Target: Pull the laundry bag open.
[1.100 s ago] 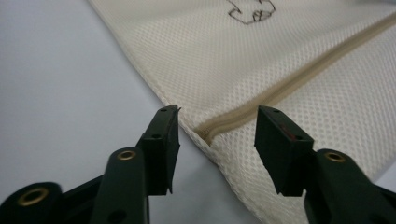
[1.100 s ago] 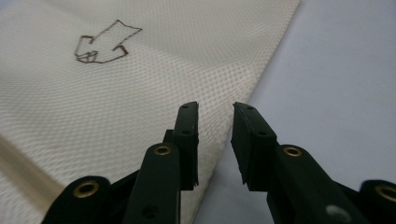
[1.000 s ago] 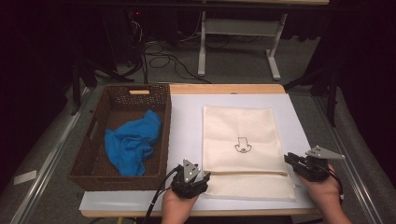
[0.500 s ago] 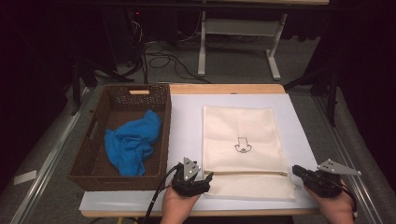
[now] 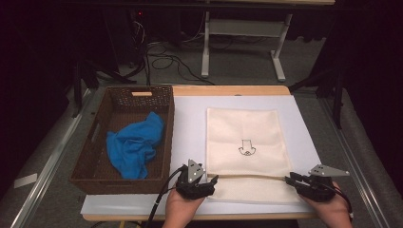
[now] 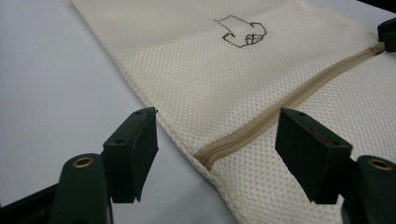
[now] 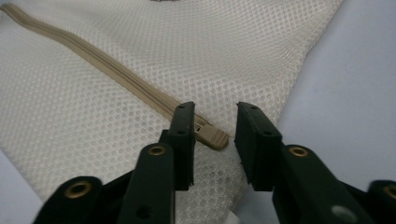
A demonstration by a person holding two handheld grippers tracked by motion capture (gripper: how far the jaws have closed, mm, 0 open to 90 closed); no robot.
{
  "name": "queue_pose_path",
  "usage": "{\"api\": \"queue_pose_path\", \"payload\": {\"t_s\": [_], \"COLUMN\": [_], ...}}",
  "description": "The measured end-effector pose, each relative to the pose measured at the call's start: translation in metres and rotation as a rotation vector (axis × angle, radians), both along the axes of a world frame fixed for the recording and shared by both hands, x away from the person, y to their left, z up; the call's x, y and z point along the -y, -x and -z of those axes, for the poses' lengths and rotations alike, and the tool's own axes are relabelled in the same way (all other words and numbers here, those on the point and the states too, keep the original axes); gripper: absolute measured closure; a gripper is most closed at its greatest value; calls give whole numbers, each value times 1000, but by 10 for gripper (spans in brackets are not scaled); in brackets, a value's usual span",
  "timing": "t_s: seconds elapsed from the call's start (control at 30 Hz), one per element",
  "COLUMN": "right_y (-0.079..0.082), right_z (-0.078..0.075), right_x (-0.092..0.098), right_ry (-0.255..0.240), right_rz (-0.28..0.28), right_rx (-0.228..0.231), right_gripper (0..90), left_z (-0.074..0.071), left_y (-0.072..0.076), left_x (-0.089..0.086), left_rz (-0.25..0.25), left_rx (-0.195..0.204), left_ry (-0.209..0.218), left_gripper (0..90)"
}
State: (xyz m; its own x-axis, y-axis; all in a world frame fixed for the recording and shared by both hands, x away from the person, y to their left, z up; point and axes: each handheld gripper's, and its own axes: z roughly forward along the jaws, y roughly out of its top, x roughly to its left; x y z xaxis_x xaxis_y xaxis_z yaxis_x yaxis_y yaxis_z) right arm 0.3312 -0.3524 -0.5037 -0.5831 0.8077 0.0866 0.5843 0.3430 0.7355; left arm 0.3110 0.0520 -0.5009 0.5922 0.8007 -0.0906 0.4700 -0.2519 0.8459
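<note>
A cream mesh bag (image 5: pixel 242 137) with a small brown emblem lies flat on the white sheet (image 5: pixel 190 123). Its tan zipper (image 5: pixel 252 176) runs across near the front edge. My left gripper (image 5: pixel 212 181) sits at the zipper's left end, open. Its jaws, which spread wider within the last second, straddle the bag's edge (image 6: pixel 210 70) and the zipper end (image 6: pixel 205 158) without touching. My right gripper (image 5: pixel 289 179) is at the right end. Its jaws (image 7: pixel 215 109) have just been opening and stand narrowly apart, with the zipper's end tab (image 7: pixel 210 135) between them, not pressed.
A dark wicker basket (image 5: pixel 90 156) stands left of the sheet and holds a crumpled blue cloth (image 5: pixel 135 145). The wooden table edge (image 5: pixel 228 90) lies beyond the sheet. Past it are a table frame and cables on the floor.
My right gripper has shifted toward the front edge of the table and settled at the zipper's right end. The left hand has stayed in place.
</note>
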Motion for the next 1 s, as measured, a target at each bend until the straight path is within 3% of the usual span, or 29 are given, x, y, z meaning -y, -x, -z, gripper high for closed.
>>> {"api": "queue_pose_path", "payload": {"t_s": [0.07, 0.27, 0.7, 1.0], "right_y": [0, 2, 7, 7], "right_z": [0, -3, -9, -9], "right_x": [-2, -4, -7, -19], "right_ry": [23, 35, 27, 30], "right_rz": [-5, -16, -29, -50], "right_rx": [1, 4, 25, 43], "right_gripper": [788, 851, 871, 850], "left_z": [1, 0, 1, 2], "left_y": [0, 0, 1, 1], "left_x": [1, -2, 2, 2], "left_rz": [-1, -6, 3, 12], "left_rx": [-3, -10, -8, -8], "left_ry": [-1, 3, 7, 3], "left_gripper": [302, 302, 308, 307]}}
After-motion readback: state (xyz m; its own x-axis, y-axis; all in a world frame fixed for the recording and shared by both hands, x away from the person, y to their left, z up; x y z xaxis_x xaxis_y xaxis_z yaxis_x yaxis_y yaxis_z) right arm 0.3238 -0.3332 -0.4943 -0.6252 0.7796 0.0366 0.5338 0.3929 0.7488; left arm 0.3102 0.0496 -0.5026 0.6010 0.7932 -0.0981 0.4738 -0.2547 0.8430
